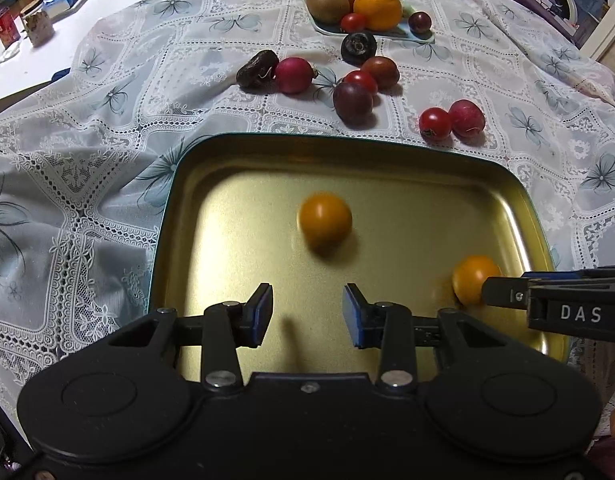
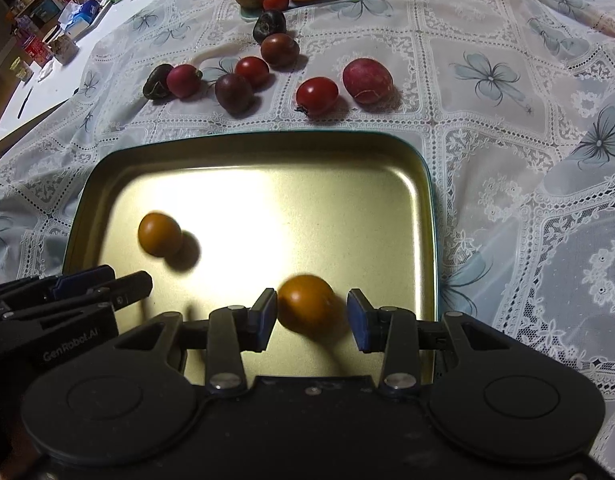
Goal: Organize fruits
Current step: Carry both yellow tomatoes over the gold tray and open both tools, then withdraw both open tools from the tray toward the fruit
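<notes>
Rolling is being risked: two orange fruits (image 2: 160, 234) (image 2: 305, 304), blurred, are lying loose in the gold tray (image 2: 387, 200). Both the left gripper (image 1: 307, 316) and the right gripper (image 2: 310, 320) are being held with fingers released, grasping nothing; the lower-centre fruit could be knocked by them.

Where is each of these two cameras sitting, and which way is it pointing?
Left wrist: rides the left gripper, looking steeply down into the gold metal tray; its own open jaws show.
Right wrist: rides the right gripper, looking down; an orange cherry tomato lies between its jaws.
Shared: tray, both orange tomatoes, the scattered red fruit.
</notes>
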`<state>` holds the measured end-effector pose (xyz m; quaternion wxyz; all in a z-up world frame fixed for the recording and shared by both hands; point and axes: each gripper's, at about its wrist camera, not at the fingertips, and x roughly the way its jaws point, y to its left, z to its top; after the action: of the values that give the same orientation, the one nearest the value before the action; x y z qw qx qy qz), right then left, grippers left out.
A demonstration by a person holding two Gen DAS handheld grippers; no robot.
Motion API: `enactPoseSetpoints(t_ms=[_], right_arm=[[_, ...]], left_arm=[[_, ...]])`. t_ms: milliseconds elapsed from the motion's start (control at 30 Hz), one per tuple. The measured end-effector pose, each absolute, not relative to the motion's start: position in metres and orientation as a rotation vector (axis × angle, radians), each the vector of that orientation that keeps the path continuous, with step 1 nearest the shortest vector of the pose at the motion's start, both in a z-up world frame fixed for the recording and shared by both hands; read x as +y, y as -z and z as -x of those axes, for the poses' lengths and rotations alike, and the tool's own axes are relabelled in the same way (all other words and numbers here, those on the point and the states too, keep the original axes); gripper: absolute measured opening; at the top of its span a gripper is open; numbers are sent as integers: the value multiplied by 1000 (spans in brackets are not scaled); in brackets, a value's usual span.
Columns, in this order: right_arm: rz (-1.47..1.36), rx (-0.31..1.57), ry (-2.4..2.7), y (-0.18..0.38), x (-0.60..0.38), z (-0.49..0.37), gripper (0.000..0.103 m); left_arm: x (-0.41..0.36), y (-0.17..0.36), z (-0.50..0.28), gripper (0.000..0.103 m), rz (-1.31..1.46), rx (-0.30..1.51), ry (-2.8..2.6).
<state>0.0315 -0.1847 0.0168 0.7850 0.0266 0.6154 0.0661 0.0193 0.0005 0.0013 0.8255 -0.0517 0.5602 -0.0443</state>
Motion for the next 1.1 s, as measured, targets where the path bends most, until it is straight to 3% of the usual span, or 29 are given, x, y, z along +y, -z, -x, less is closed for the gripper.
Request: enactPoseSetpoints(t_ms=[1100], right_arm=[[-80,1347,-127,-17,-189,-37,41]], left_arm=[[1,-1,-27,46,117,1205,76]])
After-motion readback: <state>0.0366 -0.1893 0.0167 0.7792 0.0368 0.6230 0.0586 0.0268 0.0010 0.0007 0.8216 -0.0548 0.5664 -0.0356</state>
